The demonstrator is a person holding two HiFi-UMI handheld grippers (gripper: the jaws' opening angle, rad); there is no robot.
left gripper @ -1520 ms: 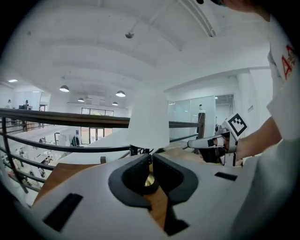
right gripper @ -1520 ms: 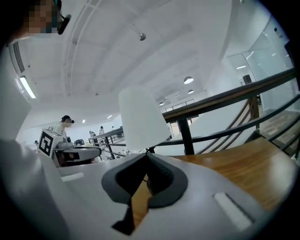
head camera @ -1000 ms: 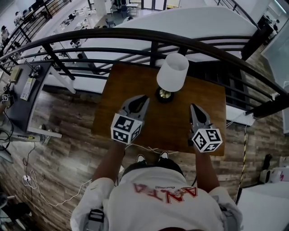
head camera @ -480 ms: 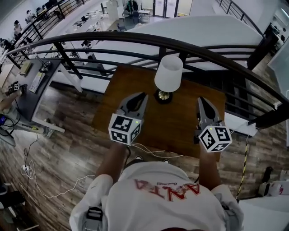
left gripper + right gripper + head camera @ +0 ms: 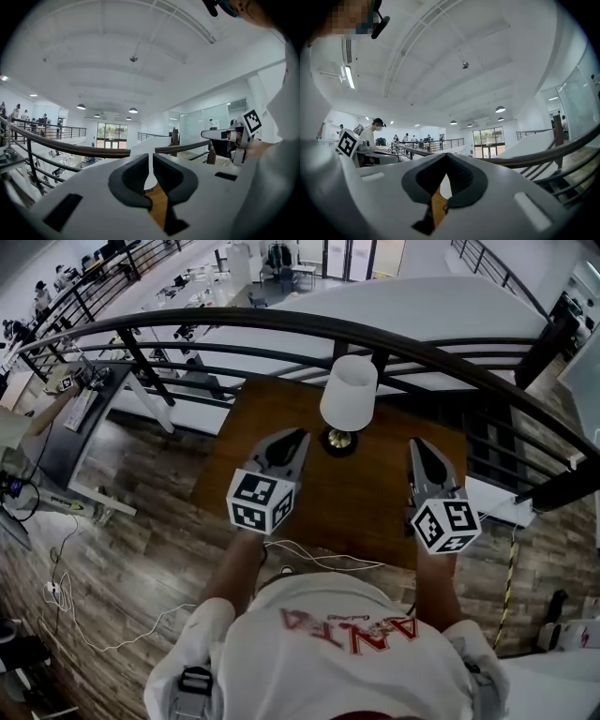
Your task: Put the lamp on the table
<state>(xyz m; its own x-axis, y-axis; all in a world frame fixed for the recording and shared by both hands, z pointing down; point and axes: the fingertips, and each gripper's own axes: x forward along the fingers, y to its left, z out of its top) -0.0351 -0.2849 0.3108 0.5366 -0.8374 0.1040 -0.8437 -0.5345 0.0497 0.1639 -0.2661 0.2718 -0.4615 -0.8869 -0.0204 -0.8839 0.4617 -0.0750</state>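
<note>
Right gripper [image 5: 415, 442] has drifted slightly outward from the lamp [image 5: 349, 395] over the last second. Left gripper [image 5: 298, 434] is about where it was. Lamp hasn't moved: it stands on the table [image 5: 375, 507], white shade, dark round base.

Edges / room:
- Lamp sits near the table's far edge, close to the railing [image 5: 281, 322]. Shade overlaps the rail in the head view, can't tell if they touch.
- Past the railing from the lamp is a drop to a lower level.
- On the near side of the lamp there's bare wood all the way to the near edge, the widest open patch.
- Left gripper is just beside the lamp base on its left, not touching.
- Right gripper is further off on the lamp's right, with a clear strip of bare wood between.
- Both hang over the tabletop, tips toward the railing.

Jaws: both pairs are pressed together, nothing pinched. Each gripper view shows only a sliver of white shade and brown tabletop past the pads.

Writing:
- Marker cube [image 5: 262, 502] on each gripper has black-and-white square codes, no text.
- Shirt [image 5: 347, 652] has red lettering, upside down from the head view, looks like ANTA.

Further out: plank floor [image 5: 141, 549] runs around the table. A white cable [image 5: 323, 559] lies on the lamp's near side, at the table's near edge. A grey desk [image 5: 66, 427] stands well off to the lamp's left; anything printed on it is too small to read.
</note>
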